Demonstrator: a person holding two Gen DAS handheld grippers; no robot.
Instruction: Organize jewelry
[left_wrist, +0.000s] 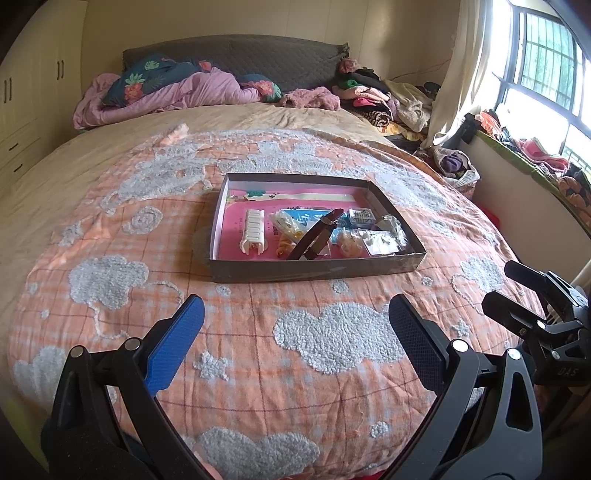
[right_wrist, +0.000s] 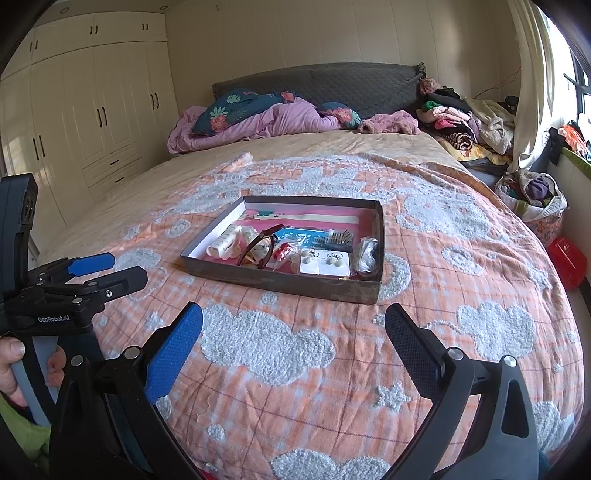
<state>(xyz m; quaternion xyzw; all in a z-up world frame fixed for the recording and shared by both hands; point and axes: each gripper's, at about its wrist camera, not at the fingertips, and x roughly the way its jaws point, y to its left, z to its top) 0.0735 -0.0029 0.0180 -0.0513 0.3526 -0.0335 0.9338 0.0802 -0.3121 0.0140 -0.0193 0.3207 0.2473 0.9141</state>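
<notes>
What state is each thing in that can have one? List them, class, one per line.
Left tool: open, holding nothing.
Right tool: open, holding nothing.
Box: lidless, flat on the bedspread, holding jewelry.
Wardrobe doors: shut.
Curtain: drawn aside.

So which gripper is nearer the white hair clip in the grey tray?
Left gripper, roughly in front of the white hair clip; right gripper is further right.
</notes>
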